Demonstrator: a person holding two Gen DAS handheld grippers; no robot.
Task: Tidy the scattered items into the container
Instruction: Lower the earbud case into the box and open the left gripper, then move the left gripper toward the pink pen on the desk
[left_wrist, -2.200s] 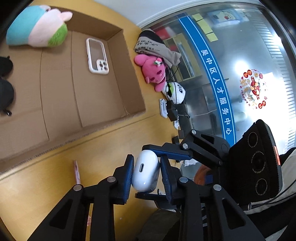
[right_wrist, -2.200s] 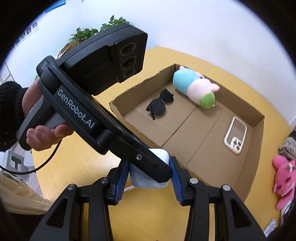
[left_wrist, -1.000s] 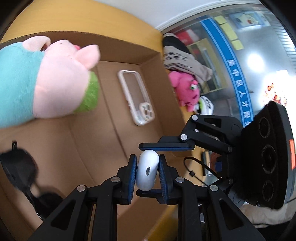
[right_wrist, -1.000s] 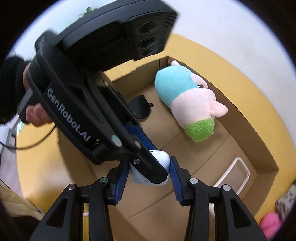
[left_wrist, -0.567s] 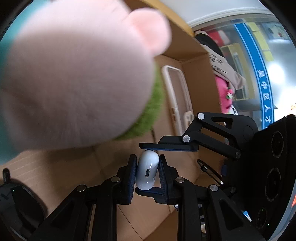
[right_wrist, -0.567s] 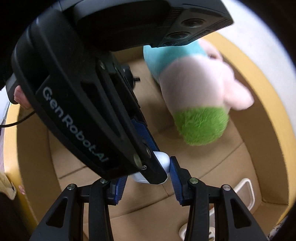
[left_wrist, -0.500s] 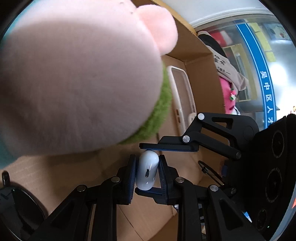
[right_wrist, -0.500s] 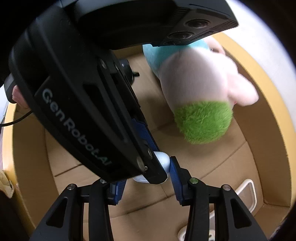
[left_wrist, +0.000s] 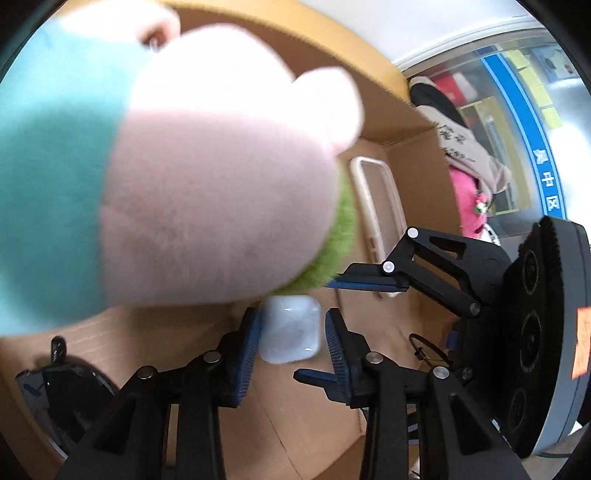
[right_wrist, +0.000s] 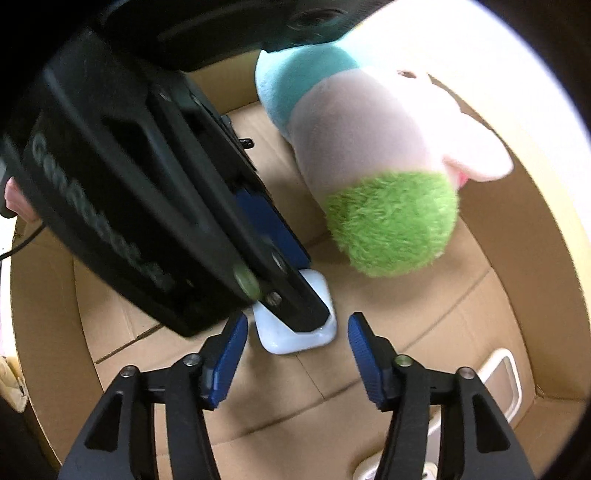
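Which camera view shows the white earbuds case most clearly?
The left wrist view: the white earbuds case lies whole and unblocked on the cardboard box floor, between the open left gripper fingers. In the right wrist view, the case is partly hidden behind the left gripper's finger; only its lower edge shows.

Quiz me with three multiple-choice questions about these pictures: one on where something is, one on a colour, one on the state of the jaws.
1. Where is the white rounded earbud case?
A. on the cardboard box floor
B. on the yellow table
C. on top of the plush

2. What colour is the fuzzy end of the pink and blue plush toy?
A. red
B. green
C. black

3. How do the right gripper jaws stand?
A. clamped on the case
B. clamped on the plush
C. open, apart from the case

Answers: 1 A, cardboard lies under the case; 2 B, the fuzz is bright green; 3 C, gaps show on both sides.
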